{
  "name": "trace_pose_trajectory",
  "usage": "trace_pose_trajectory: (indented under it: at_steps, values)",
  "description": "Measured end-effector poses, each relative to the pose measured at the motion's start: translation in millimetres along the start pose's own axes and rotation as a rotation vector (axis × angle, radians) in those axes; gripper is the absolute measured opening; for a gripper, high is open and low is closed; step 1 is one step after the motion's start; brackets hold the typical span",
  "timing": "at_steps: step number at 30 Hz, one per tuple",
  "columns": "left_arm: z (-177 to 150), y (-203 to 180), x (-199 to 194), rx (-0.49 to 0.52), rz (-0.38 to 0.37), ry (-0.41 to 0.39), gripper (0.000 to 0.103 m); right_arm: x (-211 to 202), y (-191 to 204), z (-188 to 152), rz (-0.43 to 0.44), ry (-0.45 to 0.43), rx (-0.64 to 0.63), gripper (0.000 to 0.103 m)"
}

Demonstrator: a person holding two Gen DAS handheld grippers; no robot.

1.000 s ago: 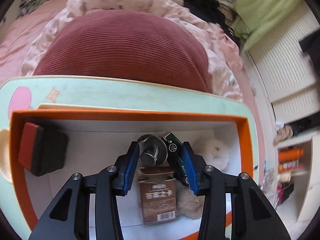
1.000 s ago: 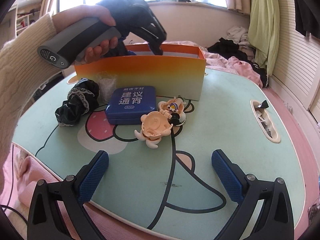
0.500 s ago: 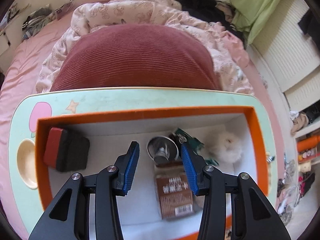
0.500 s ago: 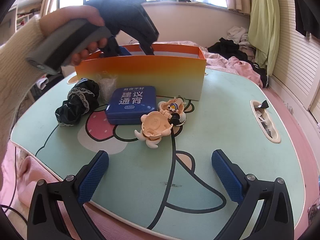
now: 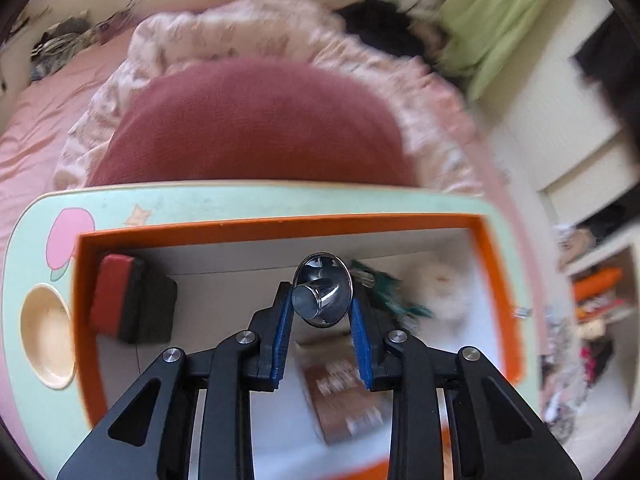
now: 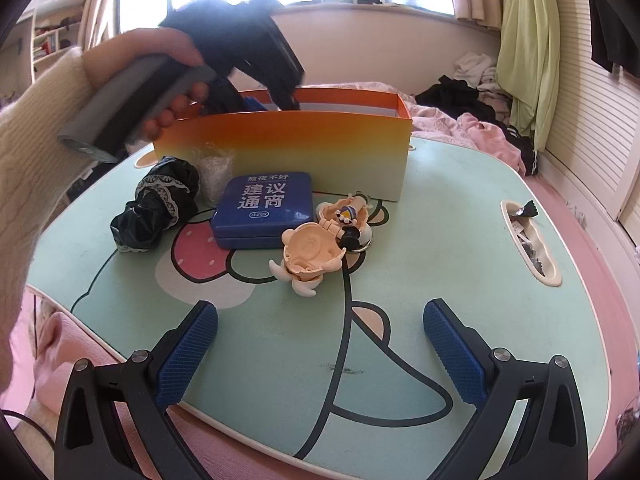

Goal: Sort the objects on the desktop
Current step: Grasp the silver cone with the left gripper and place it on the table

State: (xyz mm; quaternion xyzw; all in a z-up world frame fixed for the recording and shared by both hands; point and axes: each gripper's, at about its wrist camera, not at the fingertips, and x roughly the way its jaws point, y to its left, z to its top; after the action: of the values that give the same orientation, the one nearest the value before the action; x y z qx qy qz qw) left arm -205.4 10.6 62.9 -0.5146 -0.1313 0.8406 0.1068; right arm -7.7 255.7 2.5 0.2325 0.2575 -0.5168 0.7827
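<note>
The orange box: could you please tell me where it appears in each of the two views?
Left wrist view: the orange box fills the lower middle, seen from above, open.
Right wrist view: it stands upper centre, behind the blue tin.
Shared landmark: the mint-green table.

The funnel is mirror-polished metal. Gripper pads look like blue, finely knurled rubber on matt black plastic arms. The box is smooth cardboard, the tin satin blue, the table matt printed laminate, the scrunchie glossy black cloth.
</note>
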Motion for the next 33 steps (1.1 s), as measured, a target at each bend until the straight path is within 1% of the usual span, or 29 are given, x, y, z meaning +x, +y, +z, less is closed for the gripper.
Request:
trace_pose_trajectory:
  at_steps: [2, 3, 5, 7, 8, 9, 10, 11, 12, 13, 14, 15, 16, 18, 21, 22, 23, 24, 25, 26, 27, 28, 29, 30, 32, 33]
  values:
    - [-15.3, 0.4, -32.1, 0.006, -0.077, -0.071, 0.029, 0.0, 0.2, -0.2, 0.000, 0.000, 0.000, 0.103]
    - [-24.3, -1.7, -44.6, 0.022, -0.100, -0.097, 0.029, 0.0, -0.2, -0.1, 0.000, 0.000, -0.001, 0.103]
    - [-55.1, -8.8, -71.8, 0.084, -0.156, -0.150, 0.029, 0.0, -0.4, -0.1, 0.000, 0.001, -0.001, 0.103]
    - [-83.4, -11.8, -83.7, 0.128, -0.202, -0.167, 0.029, 0.0, -0.4, -0.1, 0.001, 0.001, -0.001, 0.103]
    - [-99.0, -11.3, -88.3, 0.144, -0.241, -0.174, 0.029, -0.1, -0.7, -0.1, 0.001, 0.000, -0.002, 0.103]
    - [-116.4, -5.6, -93.8, 0.144, -0.278, -0.192, 0.029, -0.1, -0.8, -0.1, 0.002, 0.000, -0.002, 0.103]
    - [-132.3, 4.3, -99.5, 0.125, -0.291, -0.221, 0.029, -0.1, -0.7, 0.0, 0.002, 0.001, -0.002, 0.103]
    - [-141.6, 13.5, -103.8, 0.102, -0.286, -0.251, 0.029, -0.1, -0.7, -0.1, 0.002, 0.001, -0.002, 0.103]
    - [-155.3, 29.9, -108.7, 0.057, -0.250, -0.302, 0.029, -0.1, -0.7, -0.1, 0.002, 0.000, -0.003, 0.103]
    - [-160.6, 40.8, -110.4, 0.024, -0.217, -0.324, 0.029, -0.2, -0.6, 0.1, 0.002, 0.000, -0.002, 0.103]
    - [-167.0, 54.4, -107.6, -0.018, -0.162, -0.332, 0.029, -0.1, -0.7, 0.1, 0.002, 0.001, -0.003, 0.103]
    - [-169.6, 60.7, -103.8, -0.034, -0.141, -0.324, 0.029, -0.1, 0.1, 0.3, 0.002, 0.001, -0.003, 0.103]
    - [-170.3, 65.1, -98.2, -0.041, -0.135, -0.314, 0.029, -0.1, -0.8, 0.2, 0.002, 0.001, -0.003, 0.103]
    - [-167.5, 66.2, -85.1, -0.041, -0.159, -0.290, 0.029, -1.0, -0.7, -0.3, 0.000, 0.001, -0.005, 0.103]
    - [-162.3, 55.4, -78.3, -0.018, -0.185, -0.316, 0.030, -0.7, -1.6, -0.1, 0.001, 0.001, -0.005, 0.103]
    - [-159.5, 52.2, -77.3, -0.017, -0.181, -0.318, 0.039, -0.8, -1.6, -0.2, 0.002, 0.001, -0.005, 0.103]
    - [-160.2, 50.7, -79.1, -0.026, -0.176, -0.325, 0.045, -0.8, -1.9, -0.1, 0.003, 0.001, -0.005, 0.103]
    - [-162.5, 51.9, -82.2, -0.032, -0.176, -0.336, 0.057, -0.8, -1.7, -0.1, 0.003, 0.001, -0.006, 0.103]
    - [-165.0, 51.6, -85.4, -0.030, -0.182, -0.359, 0.066, -1.0, -1.4, -0.2, 0.003, 0.001, -0.005, 0.103]
    - [-168.4, 50.2, -90.0, -0.017, -0.188, -0.385, 0.068, -0.9, -1.6, 0.1, 0.003, 0.001, -0.006, 0.103]
    - [-174.2, 48.4, -95.9, 0.005, -0.177, -0.414, 0.072, -0.9, -1.8, 0.2, 0.003, 0.001, -0.007, 0.103]
    - [-179.7, 47.4, -100.4, 0.025, -0.150, -0.433, 0.077, -0.9, -2.0, 0.2, 0.002, 0.001, -0.007, 0.103]
    - [-188.4, 44.5, -105.1, 0.055, -0.097, -0.452, 0.079, -0.9, -2.1, 0.1, 0.003, 0.001, -0.007, 0.103]
    - [-194.7, 43.1, -105.9, 0.075, -0.061, -0.458, 0.081, -1.0, -2.1, 0.1, 0.004, 0.001, -0.007, 0.103]
    - [-212.4, 41.6, -105.4, 0.130, 0.022, -0.453, 0.081, -1.0, -2.5, -0.1, 0.004, 0.002, -0.008, 0.103]
    - [-218.9, 41.8, -103.4, 0.145, 0.050, -0.447, 0.081, -1.0, -2.3, 0.0, 0.005, 0.002, -0.008, 0.103]
